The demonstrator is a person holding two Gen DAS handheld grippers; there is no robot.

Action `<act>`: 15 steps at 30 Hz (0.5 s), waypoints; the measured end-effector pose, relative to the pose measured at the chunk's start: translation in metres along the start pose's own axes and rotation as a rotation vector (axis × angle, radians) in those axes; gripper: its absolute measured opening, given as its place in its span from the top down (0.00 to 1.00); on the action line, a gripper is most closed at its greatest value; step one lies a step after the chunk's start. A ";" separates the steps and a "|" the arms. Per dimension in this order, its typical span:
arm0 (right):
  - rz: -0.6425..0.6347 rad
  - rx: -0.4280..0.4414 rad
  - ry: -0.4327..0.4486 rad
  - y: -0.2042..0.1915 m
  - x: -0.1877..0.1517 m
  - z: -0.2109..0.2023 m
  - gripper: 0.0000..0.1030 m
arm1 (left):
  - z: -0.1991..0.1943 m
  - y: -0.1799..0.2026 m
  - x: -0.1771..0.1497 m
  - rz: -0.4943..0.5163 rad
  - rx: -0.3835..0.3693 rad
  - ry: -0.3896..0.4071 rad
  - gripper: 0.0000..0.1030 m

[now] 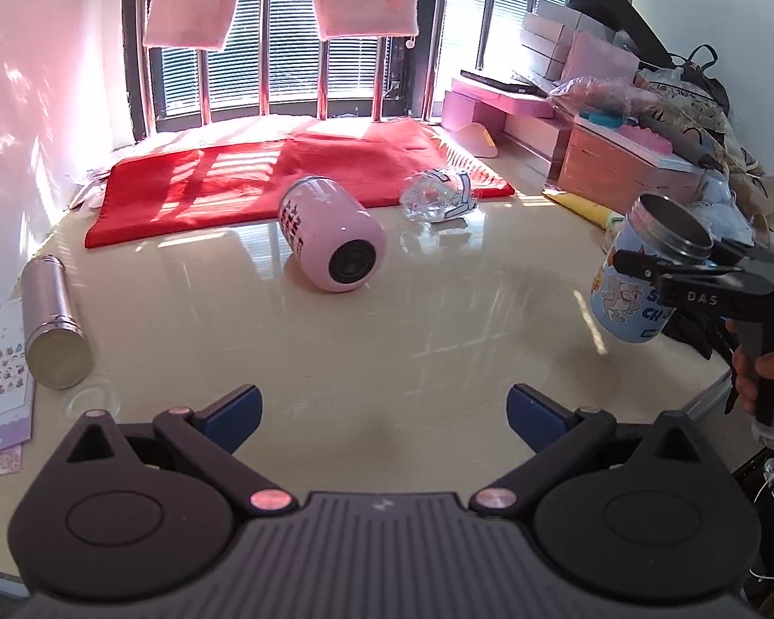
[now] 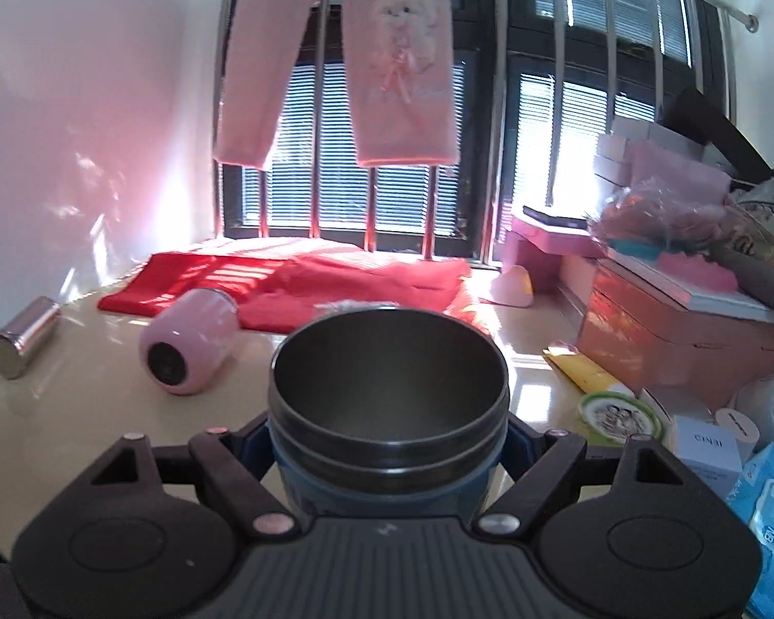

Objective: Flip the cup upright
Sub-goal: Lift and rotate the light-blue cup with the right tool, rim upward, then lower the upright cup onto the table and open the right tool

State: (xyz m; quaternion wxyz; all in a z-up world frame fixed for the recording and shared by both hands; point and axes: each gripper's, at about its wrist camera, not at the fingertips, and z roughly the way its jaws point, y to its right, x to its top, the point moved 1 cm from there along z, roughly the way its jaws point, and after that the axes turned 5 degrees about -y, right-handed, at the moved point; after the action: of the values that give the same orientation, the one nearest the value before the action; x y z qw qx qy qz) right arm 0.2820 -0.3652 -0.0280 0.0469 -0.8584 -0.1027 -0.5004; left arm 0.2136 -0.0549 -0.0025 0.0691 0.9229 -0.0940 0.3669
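Note:
A blue cartoon-print cup [image 1: 640,268] with a steel rim is held mouth up, slightly tilted, above the table's right edge. My right gripper [image 1: 645,265] is shut on it just below the rim; in the right wrist view the cup [image 2: 389,412] fills the space between the fingers of that gripper [image 2: 387,443]. A pink cup [image 1: 330,234] lies on its side mid-table, base toward me; it also shows in the right wrist view [image 2: 188,348]. My left gripper [image 1: 384,412] is open and empty, low over the near table.
A steel flask [image 1: 51,322] lies at the left by sticker sheets [image 1: 0,392]. A red cloth [image 1: 284,175] and crumpled clear plastic bottle [image 1: 438,196] lie at the back. Boxes and bags [image 1: 640,144] crowd the right side. The beige table [image 1: 387,320] is glossy.

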 end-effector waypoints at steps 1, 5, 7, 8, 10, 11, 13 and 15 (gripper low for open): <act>0.005 -0.002 -0.002 0.004 -0.002 0.005 0.19 | 0.001 0.002 0.000 -0.001 0.006 -0.002 0.00; 0.021 -0.011 -0.012 0.013 -0.011 0.015 0.19 | 0.002 0.002 0.001 -0.037 0.017 -0.002 0.00; 0.019 -0.025 -0.026 0.018 -0.013 0.021 0.19 | 0.001 0.001 0.000 -0.050 0.020 -0.002 0.00; 0.018 -0.030 -0.032 0.020 -0.016 0.023 0.19 | 0.000 0.002 -0.001 -0.053 0.025 -0.002 0.00; 0.024 -0.023 -0.028 0.026 -0.019 0.030 0.19 | -0.001 0.002 -0.002 -0.058 0.031 -0.004 0.00; 0.024 -0.019 -0.023 0.026 -0.020 0.028 0.19 | -0.001 0.002 -0.001 -0.060 0.034 -0.005 0.00; 0.010 -0.012 -0.024 0.026 -0.019 0.029 0.19 | -0.002 0.002 -0.002 -0.067 0.040 -0.005 0.00; 0.034 -0.012 -0.020 0.028 -0.020 0.029 0.19 | -0.004 0.003 -0.003 -0.074 0.037 0.001 0.00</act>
State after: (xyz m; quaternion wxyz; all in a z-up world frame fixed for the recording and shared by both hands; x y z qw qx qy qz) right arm 0.3030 -0.3900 -0.0592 0.0493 -0.8653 -0.0854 -0.4915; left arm 0.2081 -0.0561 -0.0011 0.0658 0.9267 -0.0530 0.3662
